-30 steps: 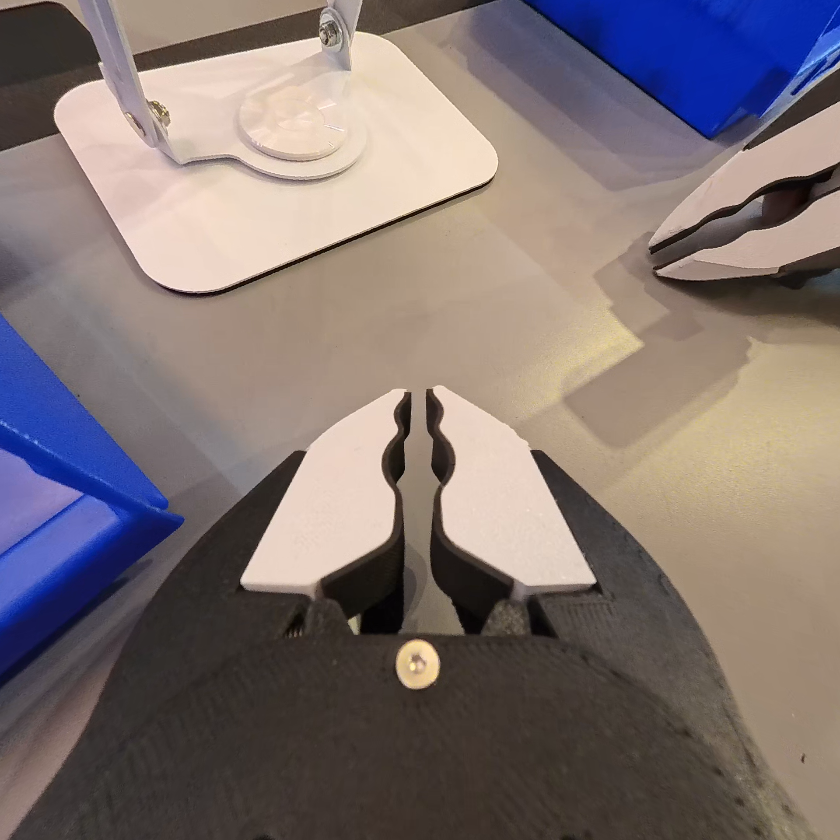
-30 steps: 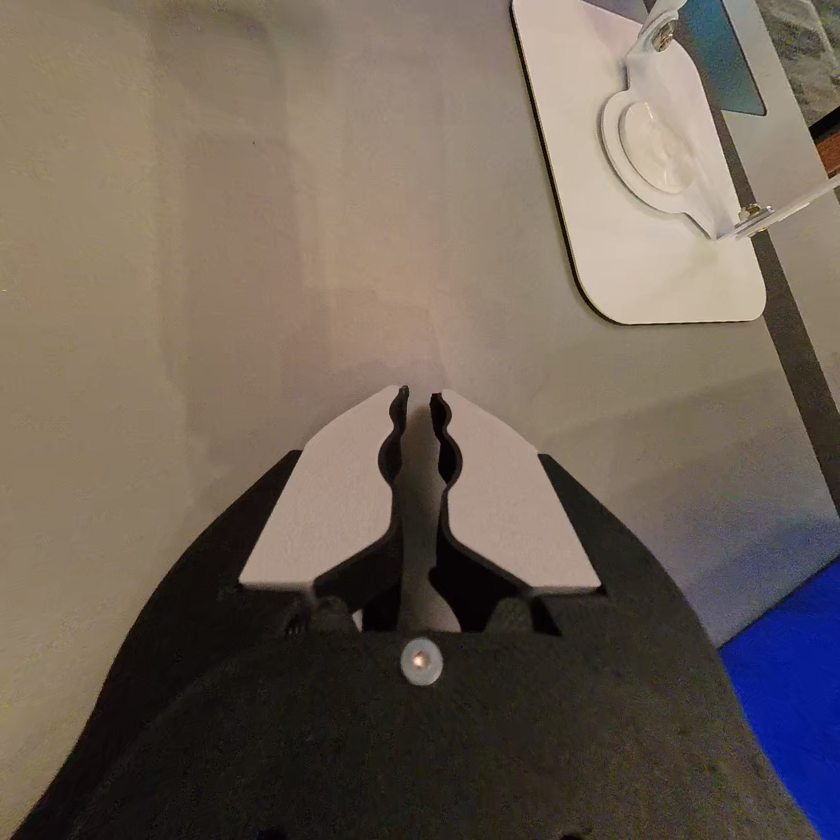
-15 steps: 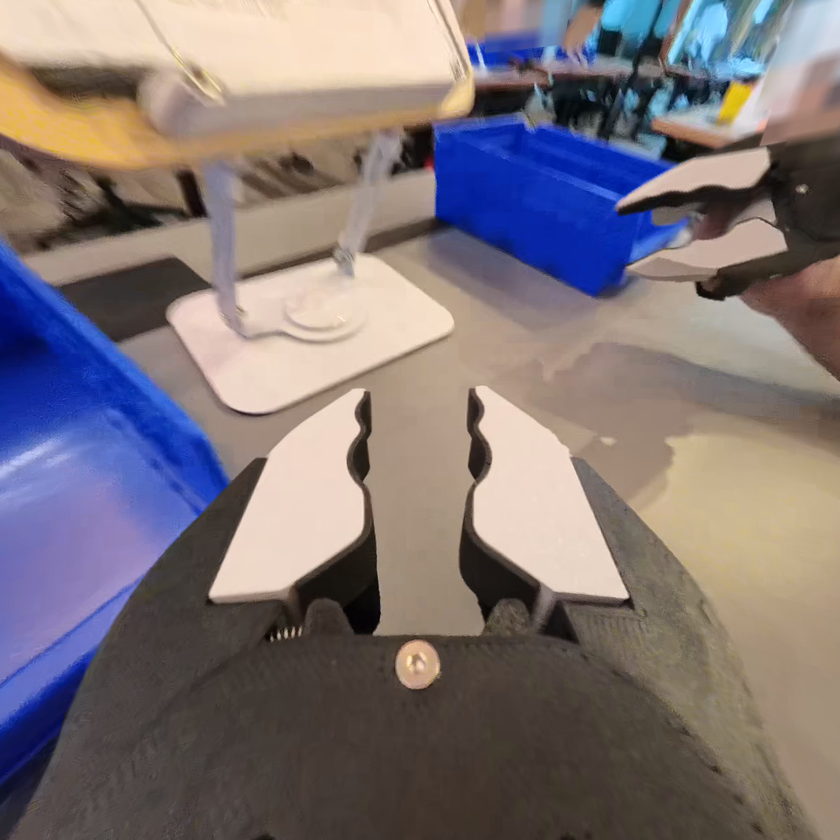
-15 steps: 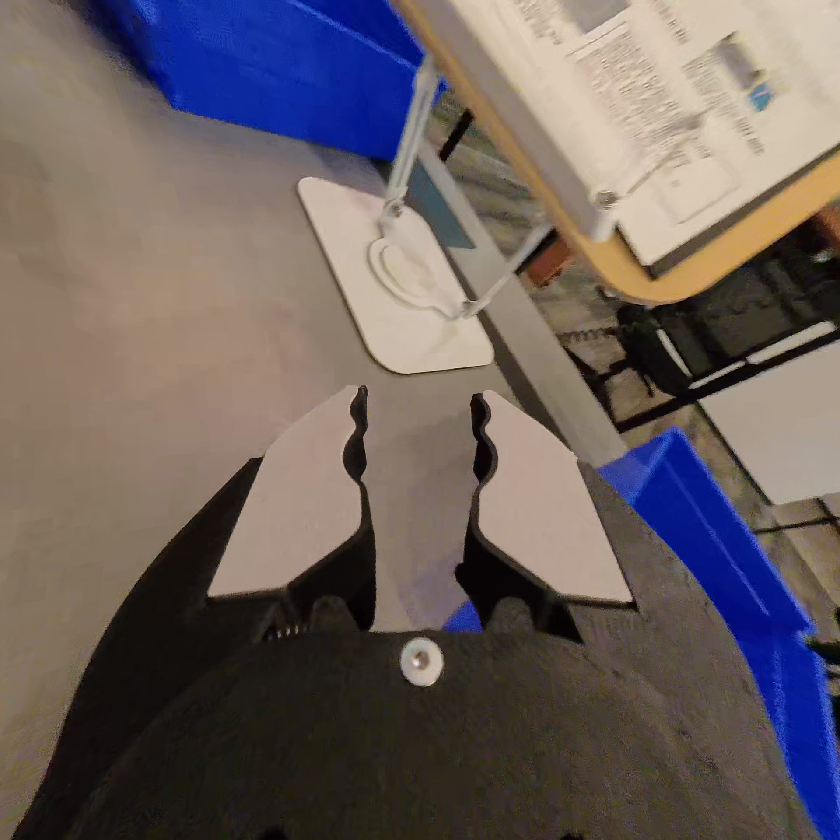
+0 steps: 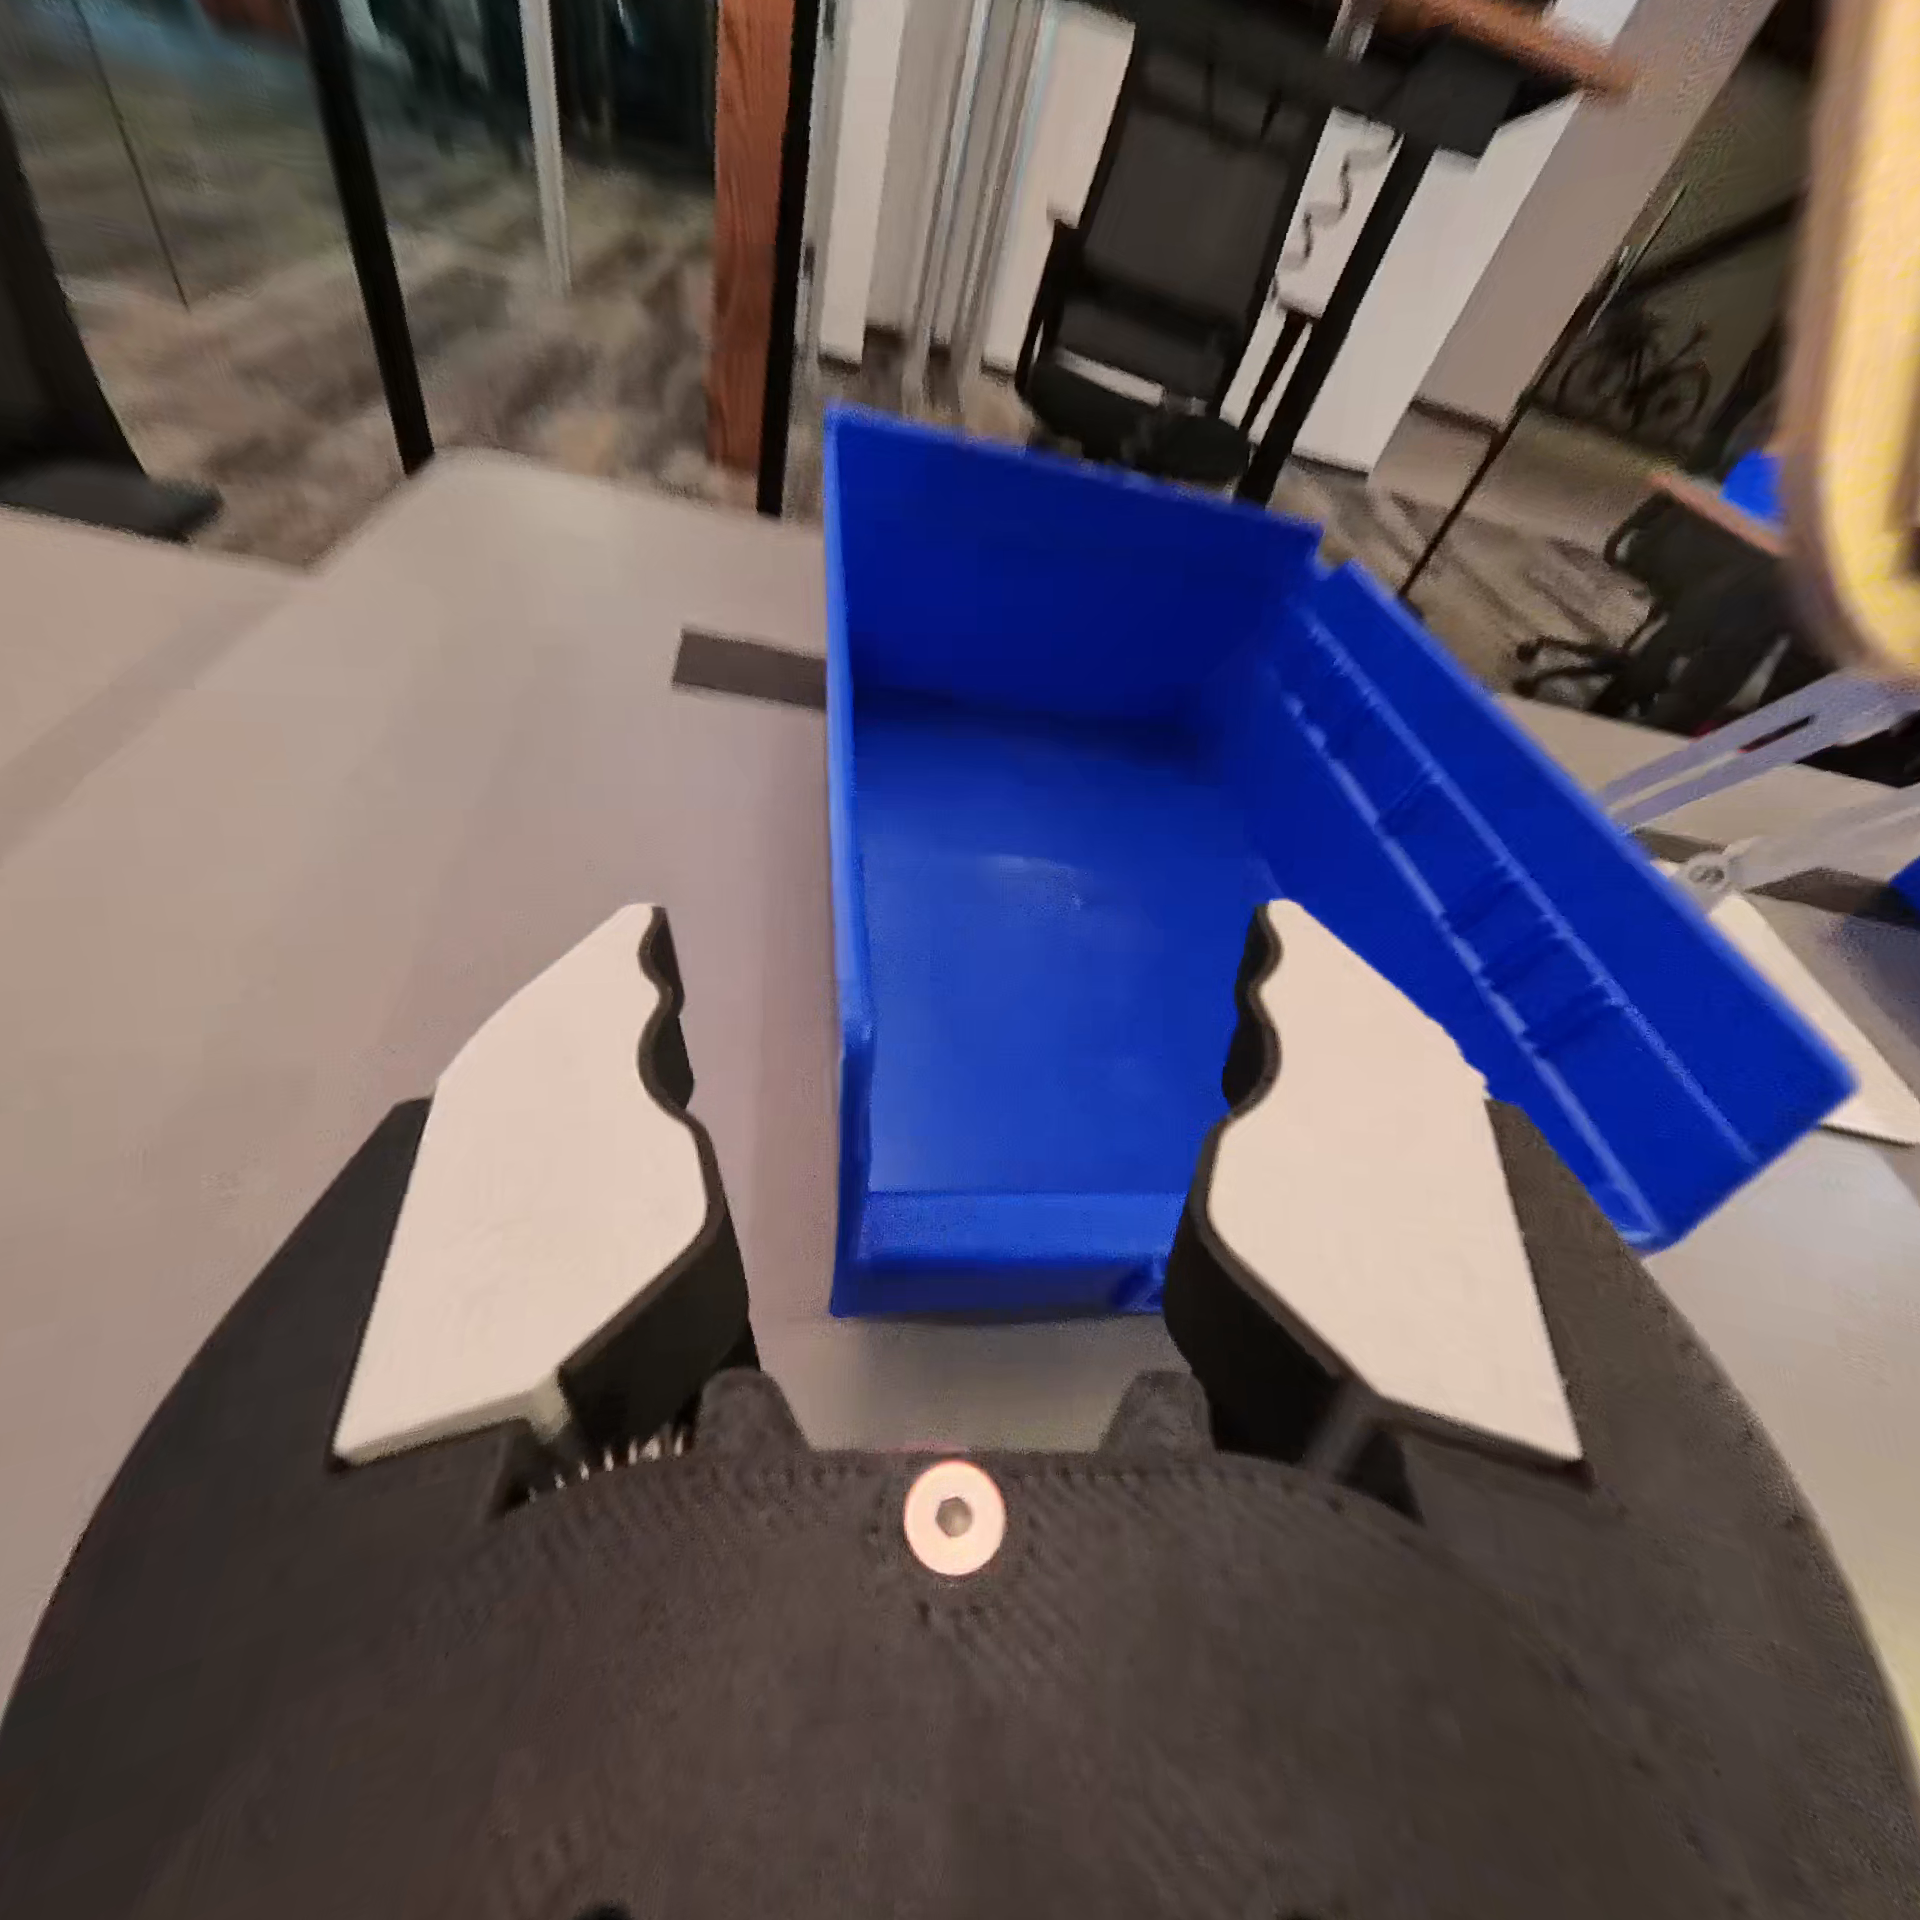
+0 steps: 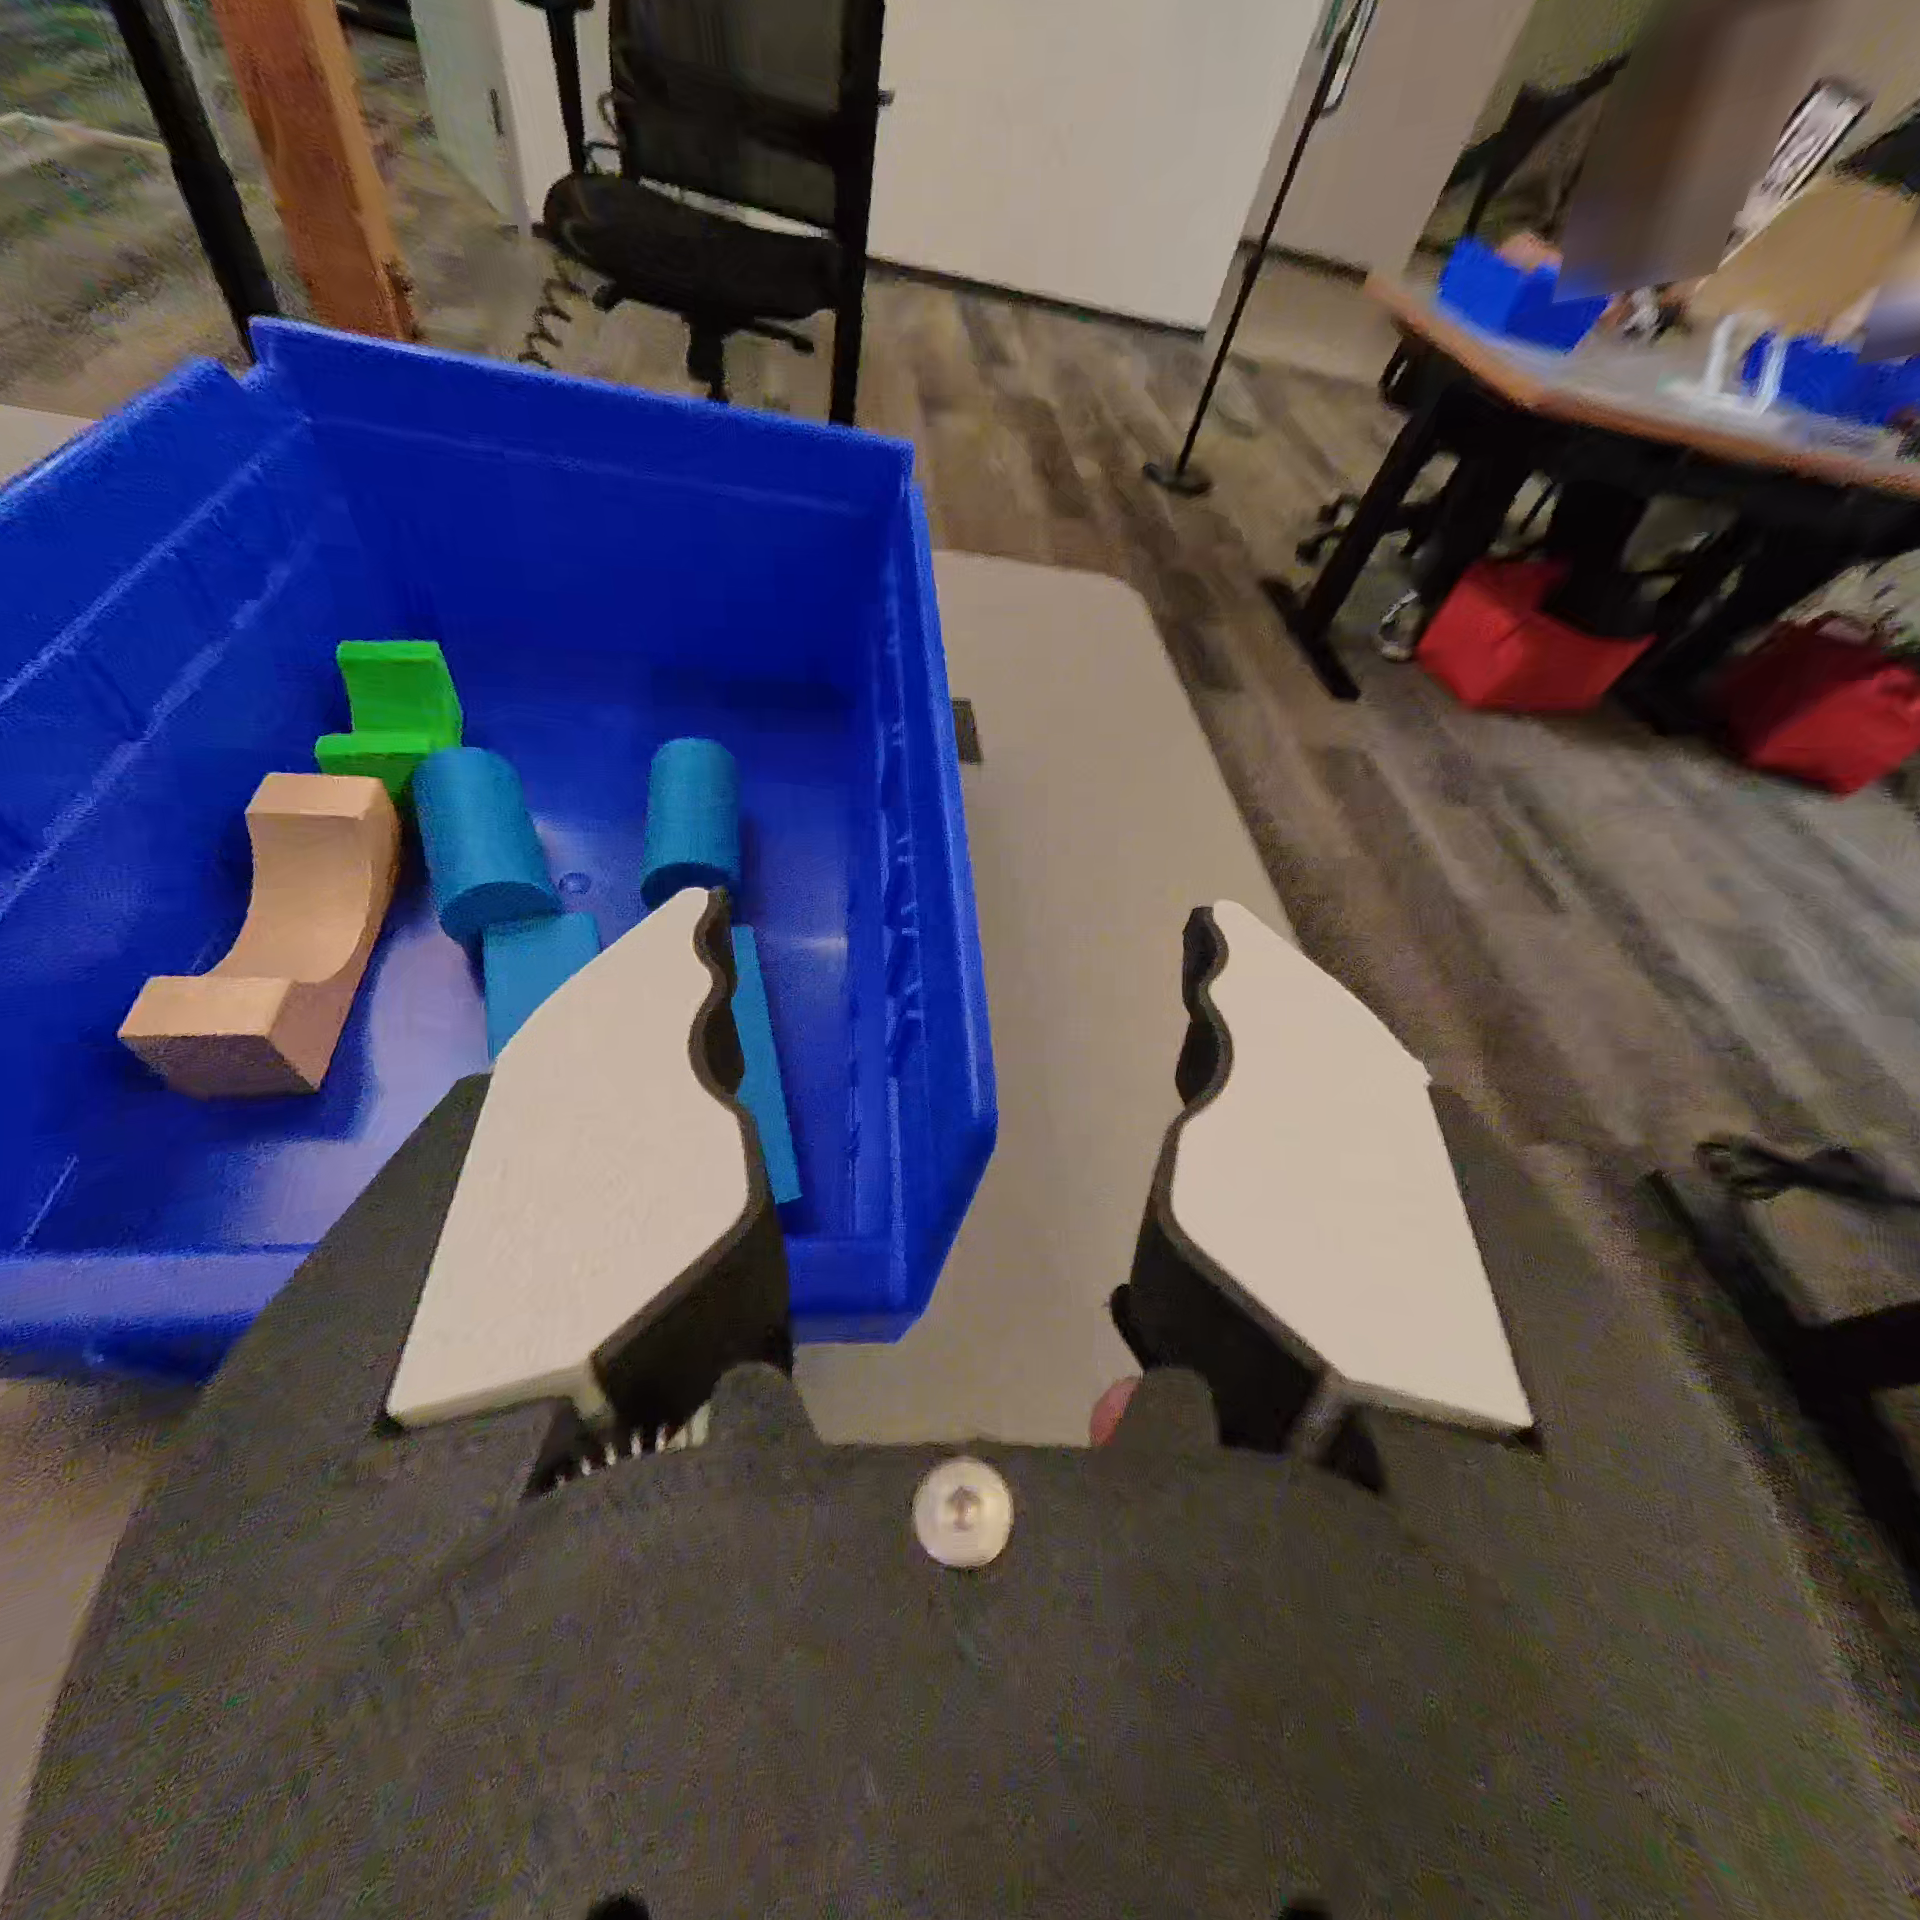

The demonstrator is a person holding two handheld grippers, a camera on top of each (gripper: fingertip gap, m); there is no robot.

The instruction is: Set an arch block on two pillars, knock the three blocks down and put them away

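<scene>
Both tongs: left tongs [image 5: 956, 966] and right tongs [image 6: 956, 956] now spread apart, empty; earlier nearly together.
Blocks: tan wooden arch block [image 6: 275, 940] and blue cylinder pillars [image 6: 478, 847] left-ahead in blue plastic bin [image 6: 914, 644]; pickup likely next.

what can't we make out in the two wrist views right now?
- Right wrist view: flat blue block in the blue bin is partly hidden by the open right tongs.
- Left wrist view: the empty blue bin has its near right corner behind the open left tongs; background is motion-blurred.
</scene>
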